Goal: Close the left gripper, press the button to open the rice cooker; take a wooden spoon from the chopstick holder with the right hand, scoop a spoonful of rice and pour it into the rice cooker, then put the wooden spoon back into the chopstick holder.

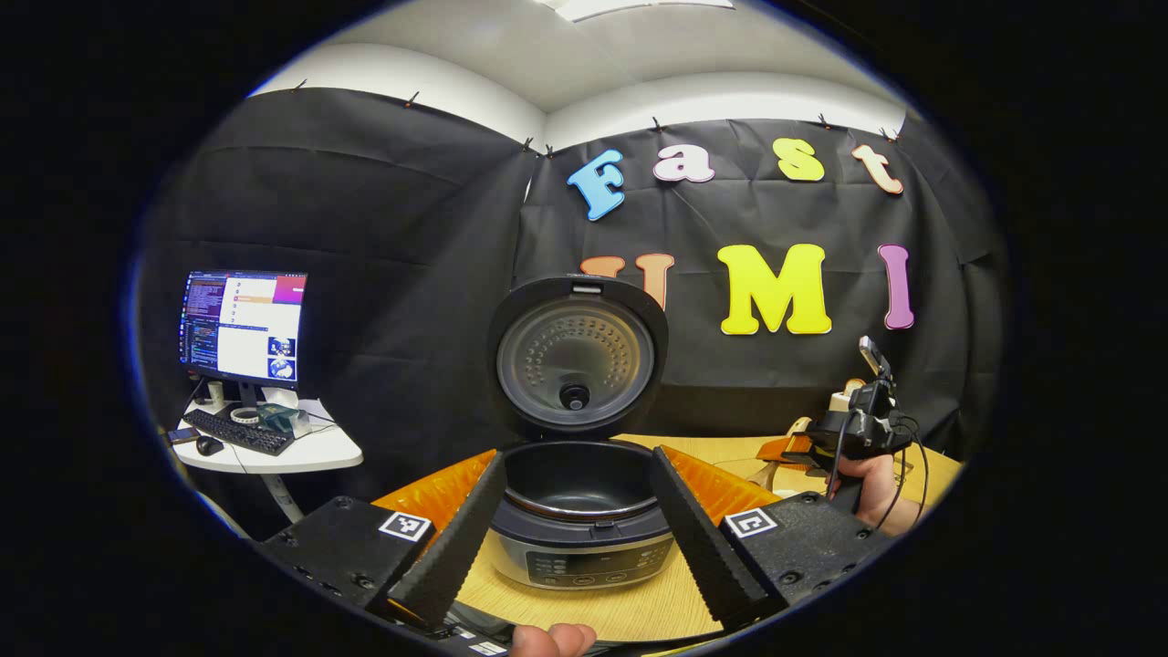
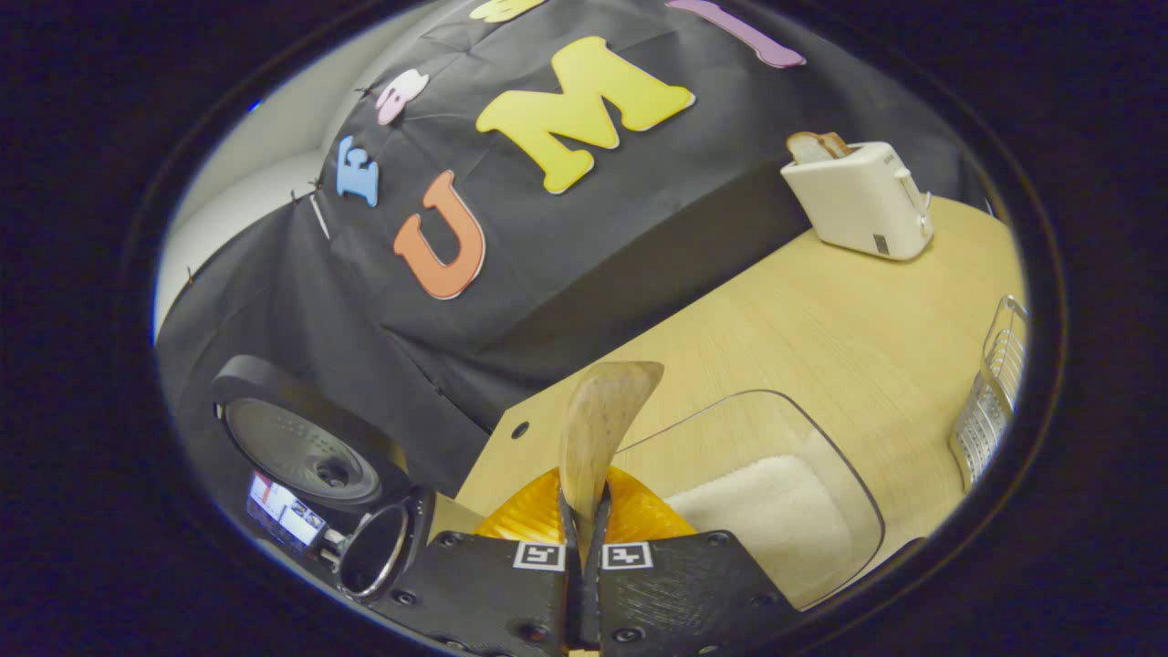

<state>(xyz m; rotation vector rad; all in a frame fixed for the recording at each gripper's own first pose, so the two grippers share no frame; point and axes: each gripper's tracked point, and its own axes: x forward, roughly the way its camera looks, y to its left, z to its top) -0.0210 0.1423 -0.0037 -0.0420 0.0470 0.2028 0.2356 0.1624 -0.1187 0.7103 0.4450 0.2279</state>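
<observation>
Wooden table (image 2: pixel 821 319) ran under black cloth wall. Rice cooker (image 1: pixel 579 525) stood open on it, lid (image 1: pixel 577 354) upright, pot bare, ready for rice. My left gripper (image 1: pixel 579 529) hung before cooker, jaws spread wide either side of it. My right gripper (image 2: pixel 584 557) was pinching wooden spoon (image 2: pixel 598 429) by handle, bowl pointing forward, just beside clear tub (image 2: pixel 776 493) of rice (image 2: pixel 766 516), likely lined up to scoop. Toaster (image 2: pixel 858 201) sat well apart at table's back.

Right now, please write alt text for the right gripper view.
The right gripper is shut on a wooden spoon, bowl up, above a clear container of rice on the wooden table. A toaster stands behind; the open rice cooker is at left.
</observation>
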